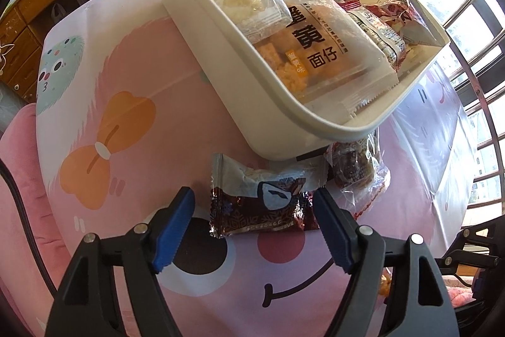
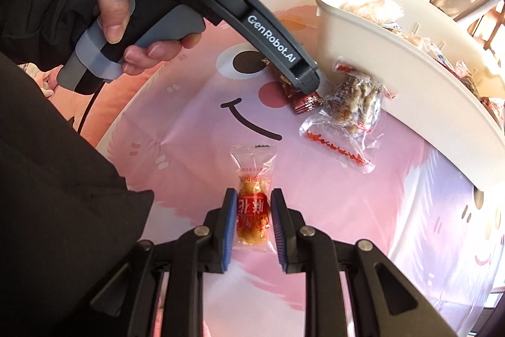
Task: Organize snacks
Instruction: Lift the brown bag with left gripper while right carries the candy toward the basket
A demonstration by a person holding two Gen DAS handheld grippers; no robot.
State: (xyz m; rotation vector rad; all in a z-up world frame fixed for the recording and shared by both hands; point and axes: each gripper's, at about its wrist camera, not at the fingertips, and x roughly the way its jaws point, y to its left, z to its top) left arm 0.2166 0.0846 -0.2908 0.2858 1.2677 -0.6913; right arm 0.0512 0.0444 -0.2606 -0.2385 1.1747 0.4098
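**Two snacks between the jaws, the bin waits behind**

Your right gripper [image 2: 253, 225] has its jaws narrowed around the small red-labelled snack packet [image 2: 252, 210] on the pink tablecloth [image 2: 315, 179]; the pads seem to touch the wrapper, but I cannot tell if the grip is firm. It looks light, soft and slippery, so hold the filled middle, not the empty film end.

Your left gripper [image 1: 254, 226] is spread wide around the dark brown packet [image 1: 265, 204], not yet closed. It probably crushes easily.

Beyond it, a clear bag of brown pieces [image 2: 353, 103] lies against the white bin [image 1: 189, 21], which already holds several wrapped snacks, the largest an egg-yolk pack [image 1: 322, 52].
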